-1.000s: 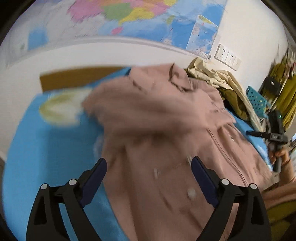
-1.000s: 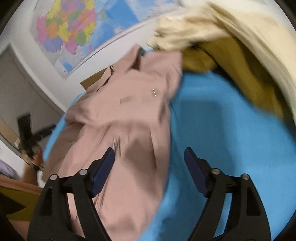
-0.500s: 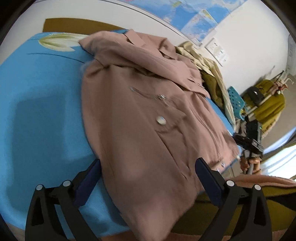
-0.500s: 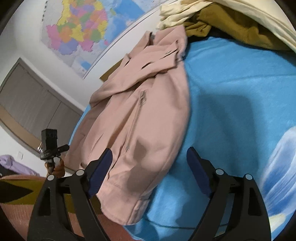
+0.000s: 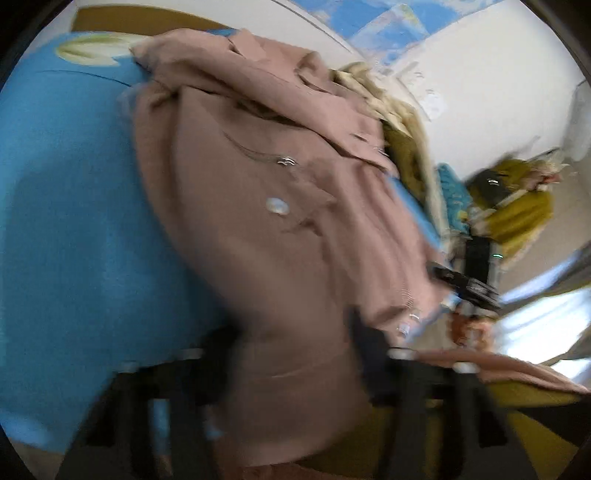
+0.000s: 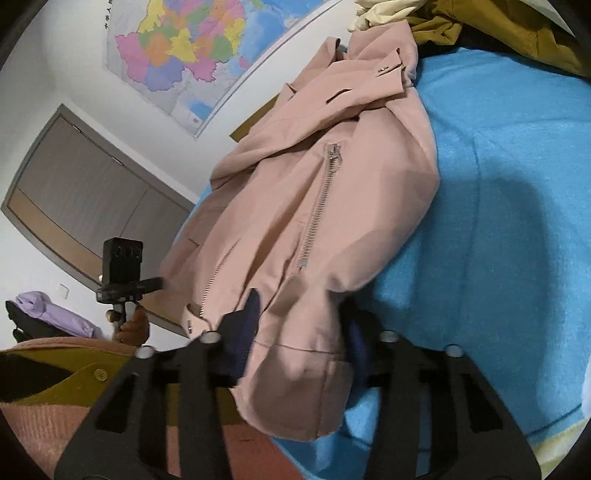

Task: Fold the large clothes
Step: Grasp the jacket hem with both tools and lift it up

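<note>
A dusty-pink zip jacket (image 5: 258,184) lies front up on a blue blanket (image 5: 74,184), collar toward the wall. My left gripper (image 5: 295,343), blurred, is at the jacket's near hem, its jaws closing with pink fabric bunched between them. In the right wrist view the same jacket (image 6: 314,166) shows its metal zip. My right gripper (image 6: 303,325) is closing on the other near corner of the hem, and its blue pads (image 6: 251,314) press the gathered cloth. The hem hangs over the edge of the blanket (image 6: 498,184).
A heap of cream and mustard clothes (image 5: 399,122) (image 6: 480,22) lies beyond the jacket's collar. A teal basket (image 5: 450,192) stands by the wall. A map (image 6: 192,48), wardrobe doors (image 6: 85,192) and a purple bundle (image 6: 48,314) are behind. A striped sleeve (image 6: 55,387) is close below.
Both grippers came down and forward to the jacket's near hem. Their jaws, wide apart before, have narrowed onto the pink fabric.
</note>
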The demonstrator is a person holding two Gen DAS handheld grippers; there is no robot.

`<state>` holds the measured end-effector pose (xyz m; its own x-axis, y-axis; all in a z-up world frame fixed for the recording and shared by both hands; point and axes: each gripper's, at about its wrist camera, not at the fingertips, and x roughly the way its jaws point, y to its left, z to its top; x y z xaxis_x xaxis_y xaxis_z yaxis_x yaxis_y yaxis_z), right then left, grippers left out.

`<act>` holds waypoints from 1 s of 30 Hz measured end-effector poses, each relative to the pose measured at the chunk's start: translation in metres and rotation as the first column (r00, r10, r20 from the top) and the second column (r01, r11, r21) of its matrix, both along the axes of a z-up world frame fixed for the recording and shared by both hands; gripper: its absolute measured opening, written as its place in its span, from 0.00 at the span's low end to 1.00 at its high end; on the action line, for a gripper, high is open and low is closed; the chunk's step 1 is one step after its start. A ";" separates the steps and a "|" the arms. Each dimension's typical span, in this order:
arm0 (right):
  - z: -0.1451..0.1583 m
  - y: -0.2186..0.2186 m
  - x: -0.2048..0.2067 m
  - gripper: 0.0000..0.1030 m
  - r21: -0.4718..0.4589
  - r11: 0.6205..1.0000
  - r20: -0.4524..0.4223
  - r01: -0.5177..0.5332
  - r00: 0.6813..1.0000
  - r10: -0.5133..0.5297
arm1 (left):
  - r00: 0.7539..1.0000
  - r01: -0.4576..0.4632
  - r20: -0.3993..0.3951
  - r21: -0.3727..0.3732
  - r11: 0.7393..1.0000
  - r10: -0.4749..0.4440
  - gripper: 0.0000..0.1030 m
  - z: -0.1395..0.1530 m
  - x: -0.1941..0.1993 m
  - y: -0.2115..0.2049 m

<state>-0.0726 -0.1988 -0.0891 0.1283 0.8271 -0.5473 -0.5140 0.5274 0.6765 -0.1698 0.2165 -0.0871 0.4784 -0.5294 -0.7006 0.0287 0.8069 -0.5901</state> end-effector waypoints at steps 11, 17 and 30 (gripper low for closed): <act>0.066 -0.019 -0.036 0.09 0.266 0.964 0.124 -0.022 0.992 -0.012 | 0.990 -0.068 0.115 -0.100 0.993 0.080 0.06 0.042 -0.020 0.028; 0.104 -0.018 -0.069 0.09 0.319 0.942 0.216 -0.108 0.976 0.039 | 0.965 -0.077 0.242 -0.104 0.992 0.101 0.05 0.088 -0.054 0.041; 0.113 -0.011 -0.040 0.10 0.333 0.942 0.156 -0.039 0.988 -0.015 | 0.960 -0.095 0.247 -0.164 0.982 0.134 0.05 0.106 -0.029 0.061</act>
<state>-0.1126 -0.2101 0.0234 0.1782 0.9606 -0.2134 -0.6310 0.2780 0.7242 -0.1985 0.2775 0.0188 0.6948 -0.5496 -0.4638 0.1073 0.7170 -0.6888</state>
